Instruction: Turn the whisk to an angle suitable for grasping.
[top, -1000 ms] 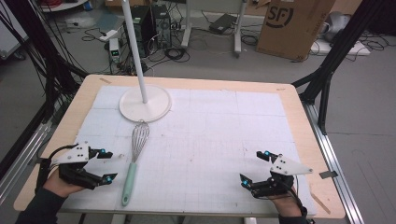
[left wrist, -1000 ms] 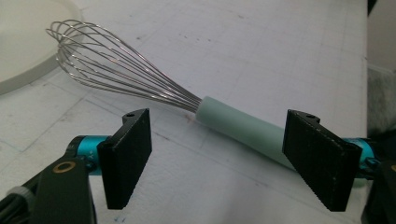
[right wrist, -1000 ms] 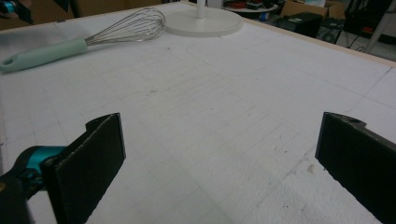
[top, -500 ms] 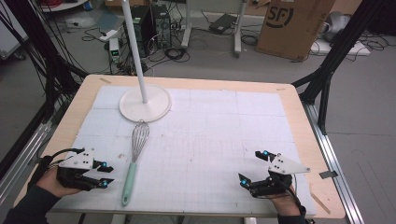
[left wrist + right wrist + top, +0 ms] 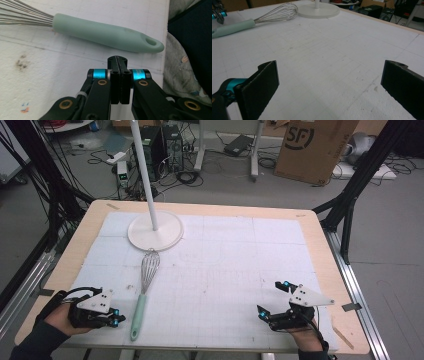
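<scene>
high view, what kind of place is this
Probably a lab or workshop rigged for recording: a cardboard box and loose cables on the floor, black frame struts around the table.

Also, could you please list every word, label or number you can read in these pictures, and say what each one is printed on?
"SF": on the brown cardboard box on the floor beyond the table, black letters in an oval outline.
The small white device with a green light on the floor by the cables: any markings are too small to read.
No readable text appears on the mint-green-handled wire whisk.
</scene>
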`<state>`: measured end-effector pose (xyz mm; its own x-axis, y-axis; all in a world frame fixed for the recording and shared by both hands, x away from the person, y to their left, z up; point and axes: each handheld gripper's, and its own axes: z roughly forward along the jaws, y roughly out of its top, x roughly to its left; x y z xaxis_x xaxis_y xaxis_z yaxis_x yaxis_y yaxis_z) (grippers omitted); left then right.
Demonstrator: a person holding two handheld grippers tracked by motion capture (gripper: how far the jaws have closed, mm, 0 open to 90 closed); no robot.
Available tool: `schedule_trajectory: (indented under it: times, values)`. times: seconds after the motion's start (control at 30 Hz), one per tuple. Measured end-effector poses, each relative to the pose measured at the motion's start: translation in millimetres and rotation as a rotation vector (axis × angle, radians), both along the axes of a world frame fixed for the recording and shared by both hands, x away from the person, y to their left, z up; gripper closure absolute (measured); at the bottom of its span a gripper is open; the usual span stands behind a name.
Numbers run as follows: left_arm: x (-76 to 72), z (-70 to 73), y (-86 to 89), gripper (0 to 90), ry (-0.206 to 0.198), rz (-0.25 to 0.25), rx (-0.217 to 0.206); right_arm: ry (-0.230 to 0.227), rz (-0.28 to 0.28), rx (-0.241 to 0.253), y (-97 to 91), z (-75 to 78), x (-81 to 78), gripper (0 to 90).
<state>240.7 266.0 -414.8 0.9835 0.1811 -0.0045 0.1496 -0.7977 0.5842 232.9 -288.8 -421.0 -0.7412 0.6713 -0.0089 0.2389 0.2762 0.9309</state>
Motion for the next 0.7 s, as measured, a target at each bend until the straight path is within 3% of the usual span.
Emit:
schedule_trajectory:
  times: [0.3, 0.7]
  values:
    - [0.9, -2.0, -7.1, 89.8, 0.015, -0.021, 0.026, -0.002, -0.006, -0.001, -1.7, 0.9, -0.1, 0.4]
    - [4.0, -1.2, -23.7, 90.0, 0.020, -0.053, 0.116, -0.008, -0.008, -0.001, -3.0, 2.6, -1.7, 0.4]
